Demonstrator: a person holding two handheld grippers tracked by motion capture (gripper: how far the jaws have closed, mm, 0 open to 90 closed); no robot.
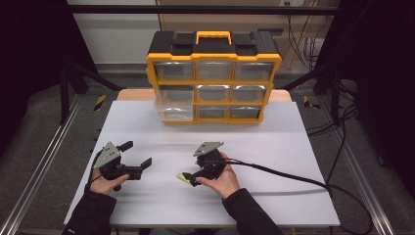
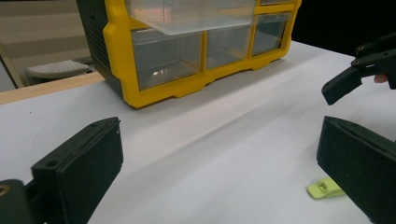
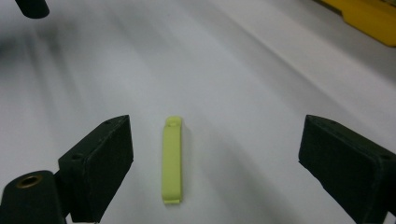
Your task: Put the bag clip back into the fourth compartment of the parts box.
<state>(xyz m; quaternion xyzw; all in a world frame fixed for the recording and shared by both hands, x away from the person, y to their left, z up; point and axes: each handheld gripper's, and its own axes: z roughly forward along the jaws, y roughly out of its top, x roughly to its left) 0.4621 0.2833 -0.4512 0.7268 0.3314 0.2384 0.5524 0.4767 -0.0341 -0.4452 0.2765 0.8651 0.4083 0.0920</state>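
Lime-green and slim, a small flat plastic strip (image 3: 172, 161) lies on the white tabletop (image 1: 274, 147); it is long and narrow with rounded corners and a tiny raised lip at its far end. In the right gripper view it rests flat between the two black jaws of the right gripper (image 3: 215, 168), lengthwise along their reach, nearer the left jaw than the right and touching neither. The jaws stand released and wide, with bare table on both sides of the strip. In the high view the strip (image 1: 184, 177) sticks out just past the right gripper (image 1: 193, 180), which one hand holds low over the table.

Across from it, the left gripper (image 1: 137, 156) is held in the other hand, its jaws also released and spread with nothing between them. In the left gripper view the strip (image 2: 325, 188) peeks out just beside that gripper's right jaw, outside the gap.

Beyond both pairs of jaws, well apart from the strip, a yellow and black plastic organiser case with clear drawers (image 1: 214, 78) stands upright at the far side of the table. Its left middle clear drawer (image 1: 173, 98) is pulled out toward the grippers.
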